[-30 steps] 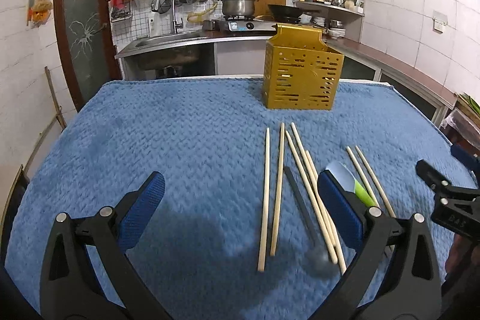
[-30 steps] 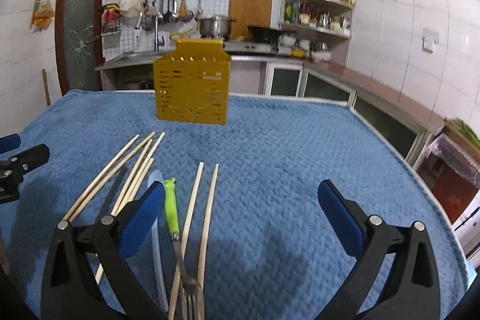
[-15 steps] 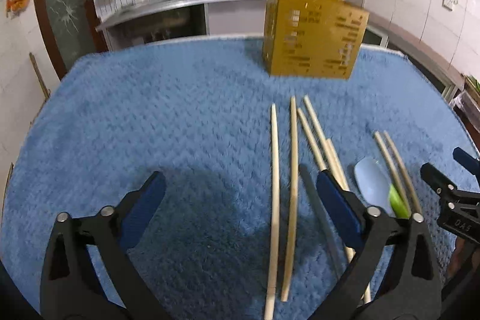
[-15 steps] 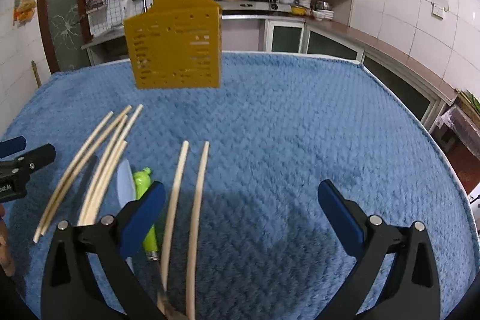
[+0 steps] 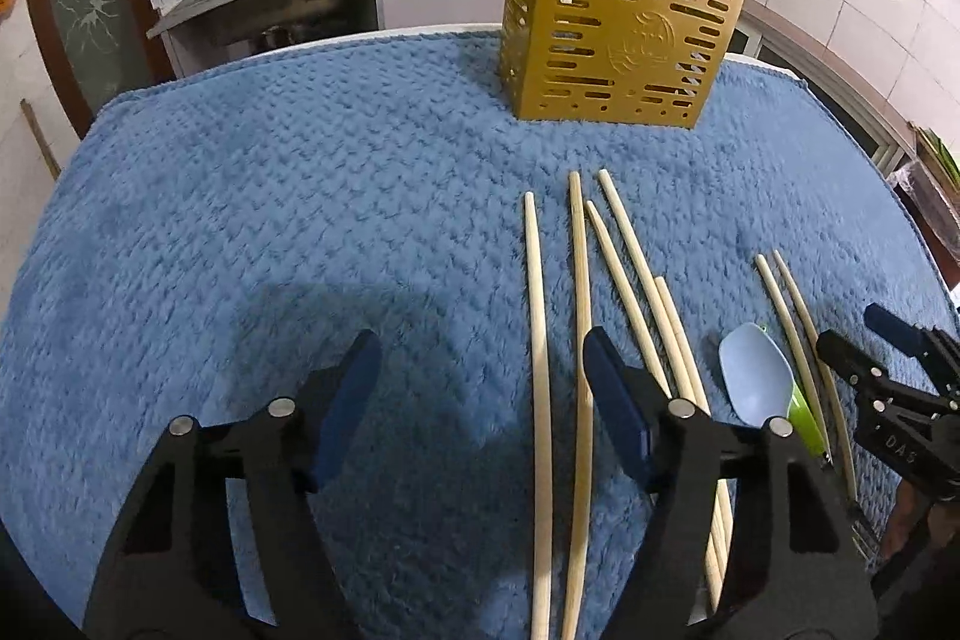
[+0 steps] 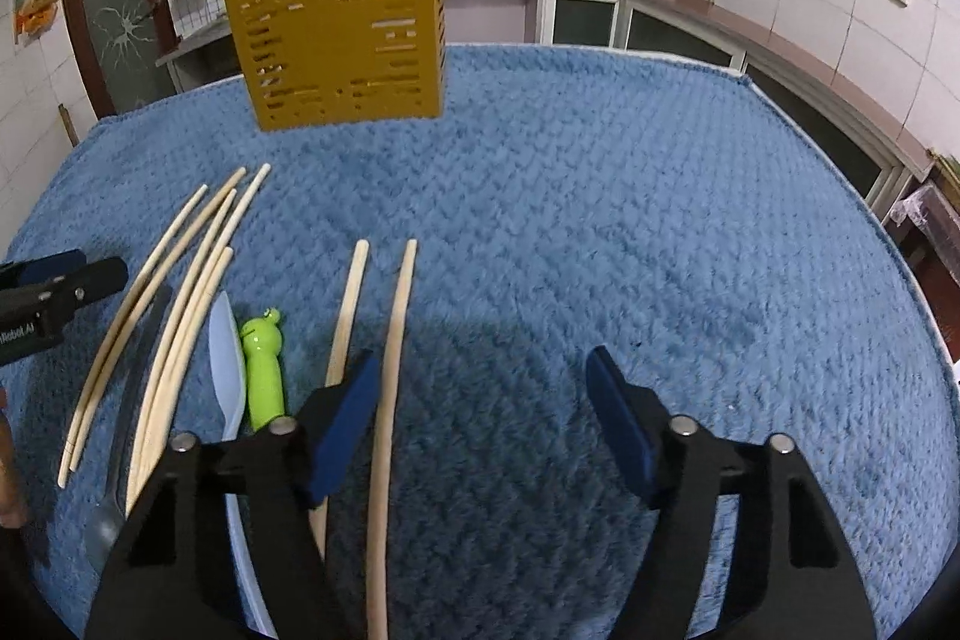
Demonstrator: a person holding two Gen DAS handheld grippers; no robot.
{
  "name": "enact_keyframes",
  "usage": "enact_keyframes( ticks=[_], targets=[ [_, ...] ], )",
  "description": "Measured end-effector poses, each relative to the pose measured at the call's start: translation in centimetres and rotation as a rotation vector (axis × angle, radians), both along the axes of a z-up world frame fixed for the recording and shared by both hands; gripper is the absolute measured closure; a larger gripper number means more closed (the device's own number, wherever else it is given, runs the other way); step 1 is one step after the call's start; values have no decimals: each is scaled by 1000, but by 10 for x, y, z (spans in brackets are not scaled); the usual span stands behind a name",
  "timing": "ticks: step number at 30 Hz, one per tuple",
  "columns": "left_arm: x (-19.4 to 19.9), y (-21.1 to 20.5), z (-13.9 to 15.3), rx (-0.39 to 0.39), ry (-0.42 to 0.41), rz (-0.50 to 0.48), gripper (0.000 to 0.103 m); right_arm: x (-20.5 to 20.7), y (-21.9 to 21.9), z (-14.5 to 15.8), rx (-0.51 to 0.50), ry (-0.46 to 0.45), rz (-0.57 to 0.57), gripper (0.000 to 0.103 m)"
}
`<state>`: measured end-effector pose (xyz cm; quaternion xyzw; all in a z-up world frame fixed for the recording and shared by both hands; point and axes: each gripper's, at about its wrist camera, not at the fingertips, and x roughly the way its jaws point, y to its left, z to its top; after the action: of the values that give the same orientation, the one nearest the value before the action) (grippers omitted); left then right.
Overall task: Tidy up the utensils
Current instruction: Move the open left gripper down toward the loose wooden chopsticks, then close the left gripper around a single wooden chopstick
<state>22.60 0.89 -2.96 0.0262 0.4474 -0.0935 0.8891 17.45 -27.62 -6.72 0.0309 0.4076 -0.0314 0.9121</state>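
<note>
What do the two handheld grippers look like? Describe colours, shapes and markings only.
Both the left gripper and the right gripper have black angular plastic frames with triangular cutouts and silver rivets at the pivots. Their fingers carry flat dark blue pads. White lettering marks each frame's side, only partly readable. No cables or sleeves show.

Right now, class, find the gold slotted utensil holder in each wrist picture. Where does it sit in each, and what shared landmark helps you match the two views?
Left wrist view: the gold utensil holder stands upper right of centre, at the far side of the blue cloth.
Right wrist view: the holder stands upper left of centre.
Shared landmark: the light blue spoon beside the green handle, among the chopsticks.
</note>
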Motion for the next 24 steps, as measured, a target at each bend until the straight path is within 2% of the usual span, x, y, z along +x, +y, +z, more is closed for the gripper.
enact_keyframes(
  ticks=[3,6,8,12,16,24],
  targets=[
    [6,0,-3,4,8,-2,37,4,3,-1,7,10,7,39],
    [11,1,-7,11,24,-6,42,7,6,-5,3,24,15,43],
    [14,2,-9,9,39,-9,49,6,6,-6,-2,20,15,44],
    [17,2,-11,-10,54,-27,52,5,5,-4,11,17,15,50],
    [19,-6,-11,-11,56,-62,60,4,5,-4,21,18,23,57],
    [32,-14,-13,7,95,-84,62,7,9,-4,19,37,13,61]
  ],
)
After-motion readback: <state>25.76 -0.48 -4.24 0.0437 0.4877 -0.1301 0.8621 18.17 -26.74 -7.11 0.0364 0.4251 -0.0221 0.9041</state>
